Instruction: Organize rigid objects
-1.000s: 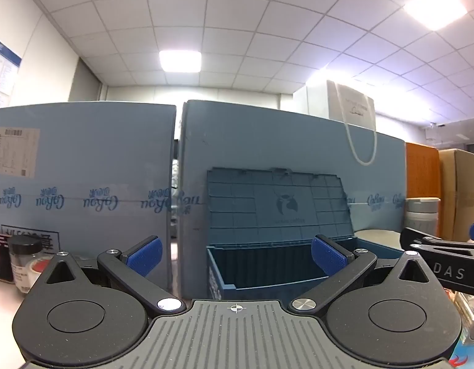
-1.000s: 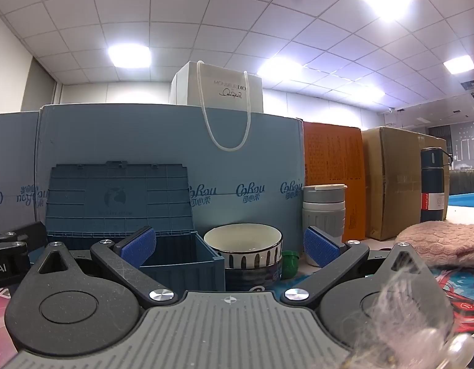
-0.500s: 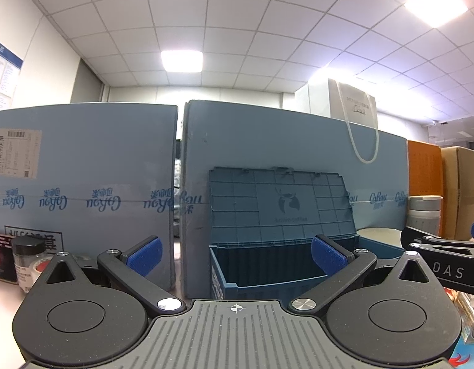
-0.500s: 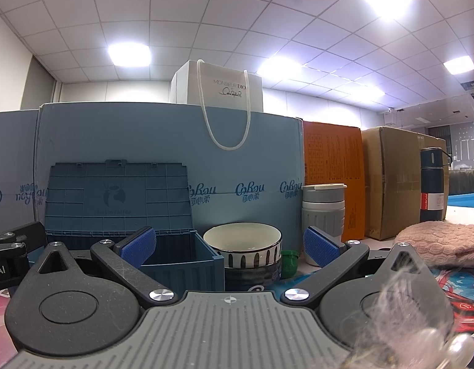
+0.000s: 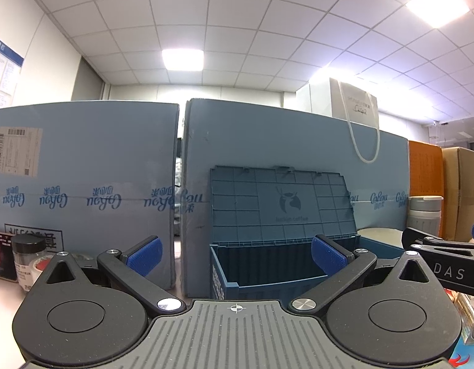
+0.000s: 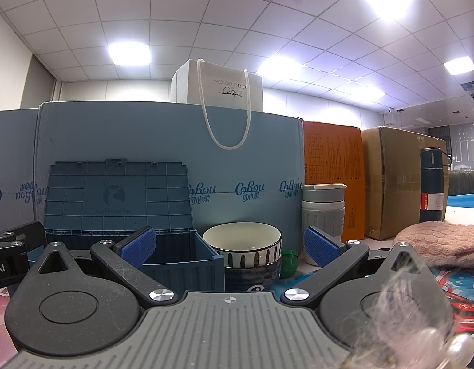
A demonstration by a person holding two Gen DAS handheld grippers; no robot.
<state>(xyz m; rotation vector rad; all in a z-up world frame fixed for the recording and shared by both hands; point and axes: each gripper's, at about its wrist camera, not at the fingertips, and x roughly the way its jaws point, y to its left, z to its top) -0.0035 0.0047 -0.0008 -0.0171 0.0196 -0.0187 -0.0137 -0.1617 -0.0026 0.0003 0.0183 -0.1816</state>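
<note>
**Both claws waiting empty in front of the open blue crate**

Nothing is being carried yet; by my reading, the sorting is only about to begin. Going from the left edge of the table, a small black-capped jar (image 5: pixel 27 263) is standing upright beside a dark printed box, well apart from everything else. The left gripper (image 5: pixel 235 253) is hovering with its blue pads spread wide and nothing between them, facing the blue crate (image 5: pixel 269 269). That crate is sitting against the back of the table with its lid tipped up against the blue cartons behind; the part of its inside that is showing looks empty.

The right gripper (image 6: pixel 227 244) is likewise standing apart and empty. Just right of the crate (image 6: pixel 181 259), two bowls (image 6: pixel 246 246) are sitting nested, the upper white one holding nothing visible. A small green cup (image 6: pixel 288 263) is touching or nearly touching them, and a grey lidded tumbler (image 6: pixel 323 212) is standing behind it. A pink knitted cloth is lying toward the right edge.

The next move probably calls for closing on one rigid piece, likely the bowls, and lifting it clear over the crate wall.
</note>
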